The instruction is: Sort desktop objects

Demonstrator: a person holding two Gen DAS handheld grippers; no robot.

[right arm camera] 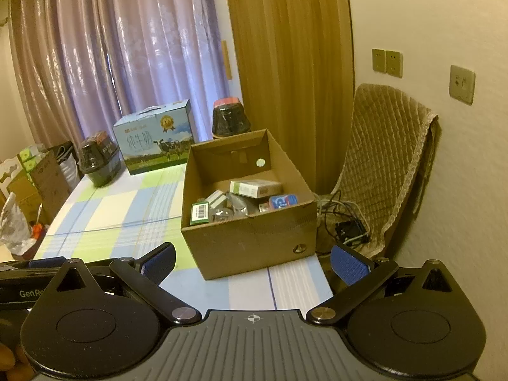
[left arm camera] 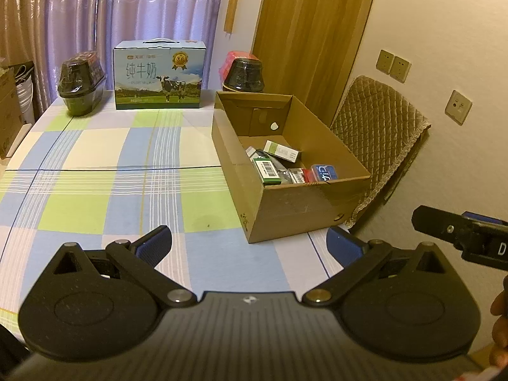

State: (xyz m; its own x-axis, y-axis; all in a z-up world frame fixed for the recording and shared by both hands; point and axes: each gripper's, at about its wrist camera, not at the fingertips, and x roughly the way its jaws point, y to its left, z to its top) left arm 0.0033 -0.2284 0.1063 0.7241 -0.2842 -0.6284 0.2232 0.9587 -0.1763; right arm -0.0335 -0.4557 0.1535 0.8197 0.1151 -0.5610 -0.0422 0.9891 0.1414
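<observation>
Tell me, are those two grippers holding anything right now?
No. The left gripper and the right gripper are both open and empty; the small items already lie in the cardboard box.

open cardboard box [left arm camera: 295, 203] sits at the table's right edge, small stuff piled inside: green barcode box [left arm camera: 266, 169], white-green carton [left arm camera: 282, 150], blue case [left arm camera: 324, 171].
</observation>
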